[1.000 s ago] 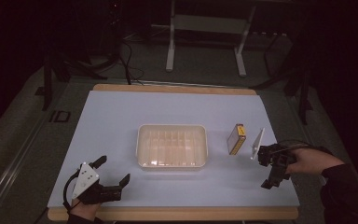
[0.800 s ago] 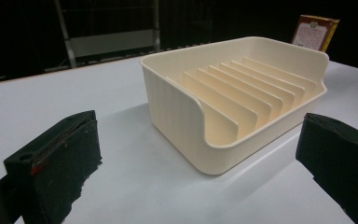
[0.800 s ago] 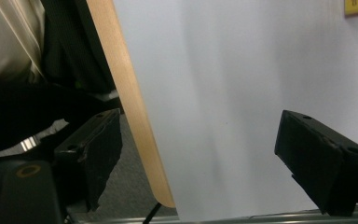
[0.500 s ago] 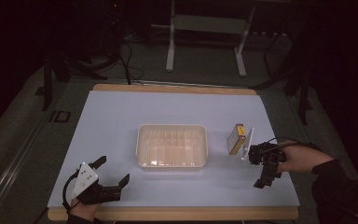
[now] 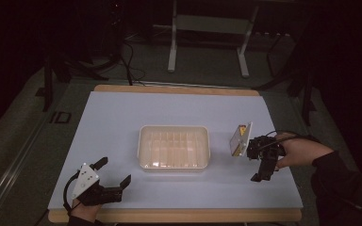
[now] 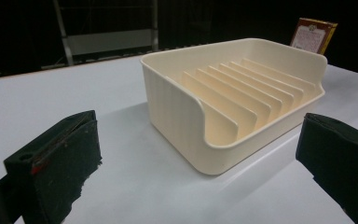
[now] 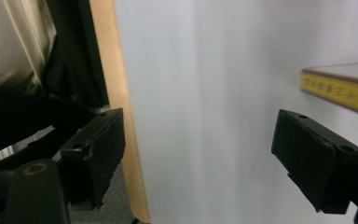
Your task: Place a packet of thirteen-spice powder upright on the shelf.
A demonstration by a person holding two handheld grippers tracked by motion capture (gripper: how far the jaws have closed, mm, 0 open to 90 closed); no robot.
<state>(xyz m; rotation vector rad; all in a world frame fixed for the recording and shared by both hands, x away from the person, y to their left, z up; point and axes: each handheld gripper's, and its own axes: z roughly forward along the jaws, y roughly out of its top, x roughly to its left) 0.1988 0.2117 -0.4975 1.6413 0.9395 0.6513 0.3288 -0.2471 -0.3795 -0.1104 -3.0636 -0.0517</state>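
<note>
1. A cream ribbed tray [image 5: 173,147] sits mid-worktop [image 5: 122,117], between the two hands and well clear of the right one
2. A small box [image 5: 240,139] with a yellow edge stands tilted just right of the tray
3. The right hand-held gripper [image 5: 259,162] is just beside the box, jaws apart with nothing between them; they have just been closing a little
4. The left hand-held gripper [image 5: 115,176] rests near the worktop's front edge, jaws wide and empty, facing the tray

Cream ribbed tray [image 5: 173,147], yellow-and-brown box [image 5: 240,140], white table [image 5: 122,117] with tan edge, black grippers
</note>
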